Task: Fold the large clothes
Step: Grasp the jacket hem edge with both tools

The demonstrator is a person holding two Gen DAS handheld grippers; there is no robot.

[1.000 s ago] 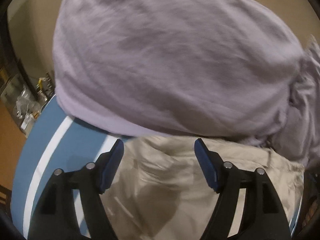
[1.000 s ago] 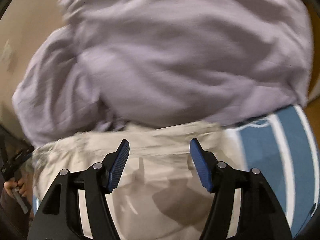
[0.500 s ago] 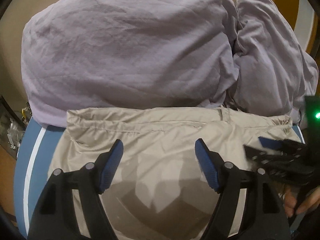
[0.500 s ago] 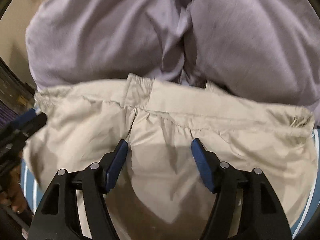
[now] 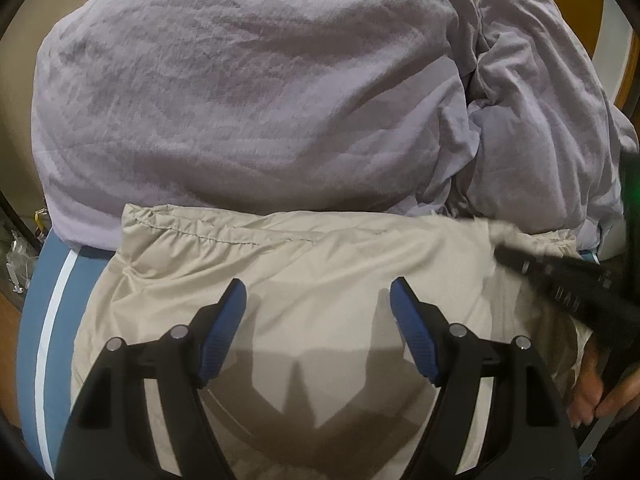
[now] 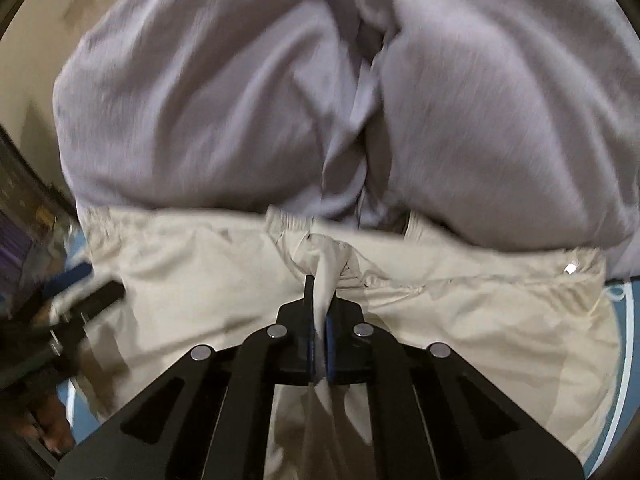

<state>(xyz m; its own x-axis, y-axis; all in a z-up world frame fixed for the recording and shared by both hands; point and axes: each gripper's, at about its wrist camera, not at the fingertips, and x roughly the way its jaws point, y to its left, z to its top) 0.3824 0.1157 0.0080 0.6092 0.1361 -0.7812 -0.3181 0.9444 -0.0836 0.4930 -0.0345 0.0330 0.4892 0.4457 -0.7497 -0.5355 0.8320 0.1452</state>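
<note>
1. The beige garment point(image 5: 320, 264) lies spread on a blue surface with a white stripe point(image 5: 48, 320). Its gathered, stitched hem runs across the far side in both wrist views.
2. A crumpled lavender cloth point(image 5: 248, 92) is heaped just beyond that hem, touching and overlapping the garment's far edge along most of its width. It leaves no bare surface on that side.
3. The left gripper point(image 5: 318, 304) hovers over the middle of the garment with its jaws spread wide. Only flat fabric shows below the gap, and the blue pads point(image 5: 224, 320) grip nothing.
4. The right gripper point(image 6: 319, 320) has its jaws pressed together on a pinched ridge of the beige fabric just short of the hem. The cloth rises in a narrow fold between the pads and puckers around them.
5. In the left wrist view the right gripper comes in from the right edge as a blurred black bar over the garment's far right corner, with a hand point(image 5: 600, 392) below it.
6. Open blue surface shows left of the garment in the left wrist view, and as a narrow band past its right edge in the right wrist view point(image 6: 624, 320).
7. The garment's left corner point(image 5: 132, 216) lies free, close to the lavender cloth.
</note>
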